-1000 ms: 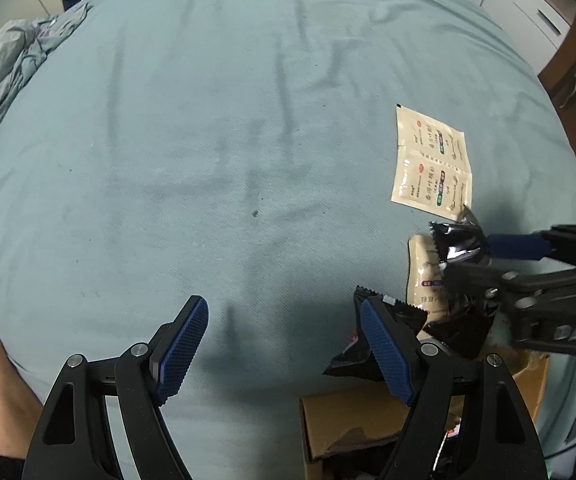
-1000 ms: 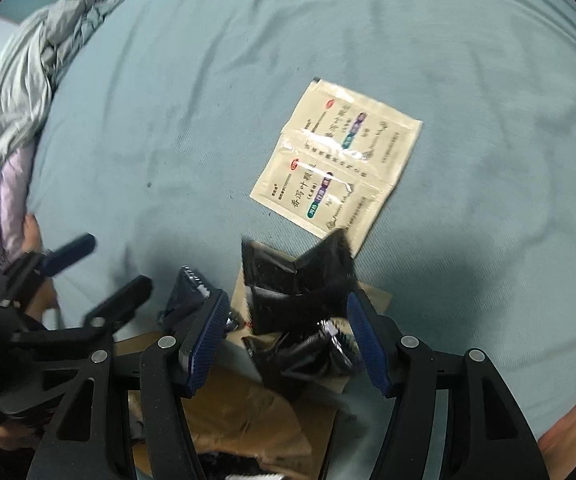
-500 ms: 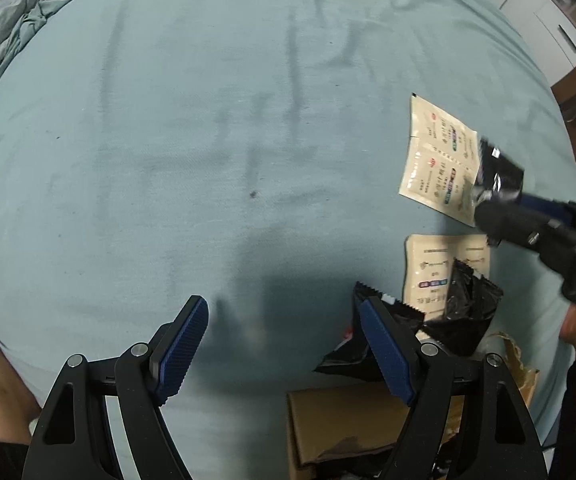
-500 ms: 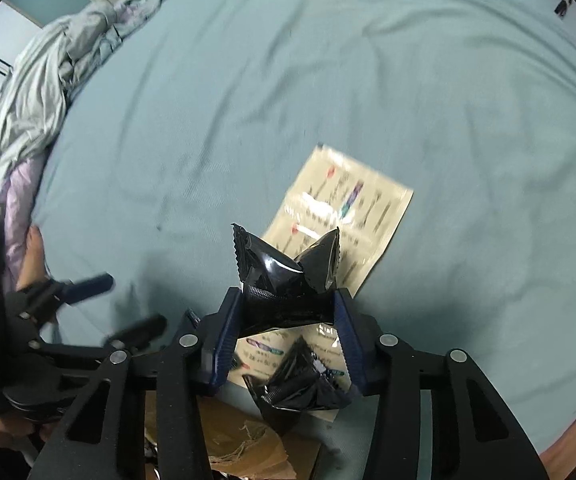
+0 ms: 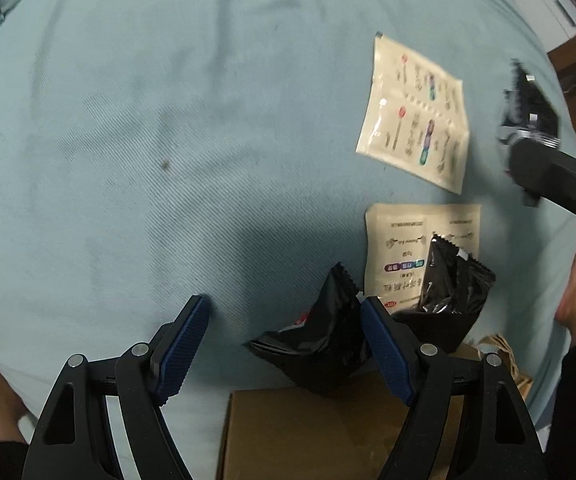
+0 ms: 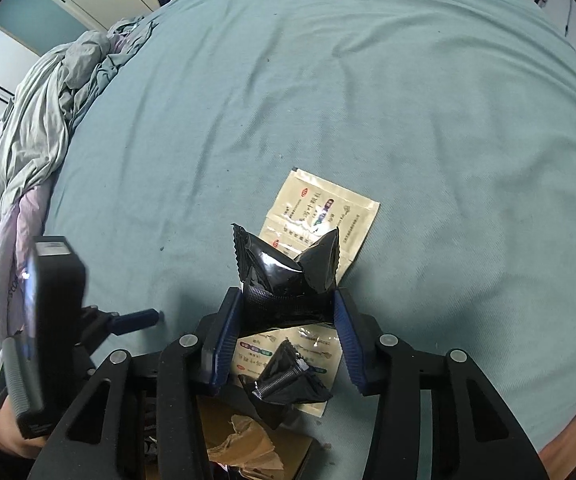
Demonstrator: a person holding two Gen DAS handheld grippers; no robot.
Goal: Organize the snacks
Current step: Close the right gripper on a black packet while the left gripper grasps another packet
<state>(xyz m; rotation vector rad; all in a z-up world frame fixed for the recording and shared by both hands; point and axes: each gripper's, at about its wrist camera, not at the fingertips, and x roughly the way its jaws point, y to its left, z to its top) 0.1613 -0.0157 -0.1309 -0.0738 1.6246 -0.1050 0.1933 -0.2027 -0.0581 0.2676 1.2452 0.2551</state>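
The right claw grips a shiny black snack packet between its two blue pads, which press on the packet's lower half. The jaws have just been closing onto it. The packet's two pointed top corners stick up past the fingertips, and it is held above a pale blue bed sheet. Behind it, farther away on the sheet, lies a cream sachet pair with printed labels. Below the claw, nearer the camera, a second cream sachet lies flat with a smaller black packet resting on it. At the near edge is a brown cardboard box. A crumpled quilt is bunched at the far left of the bed.

The left claw points down at the sheet with its jaws wide apart and nothing gripped. Another black packet lies between its fingers, close against the right finger, its near end resting on the box; whether it touches the pad cannot be told. Just right of that finger, a further black packet lies on the cream sachet. The right claw shows as a blur at the far right edge.
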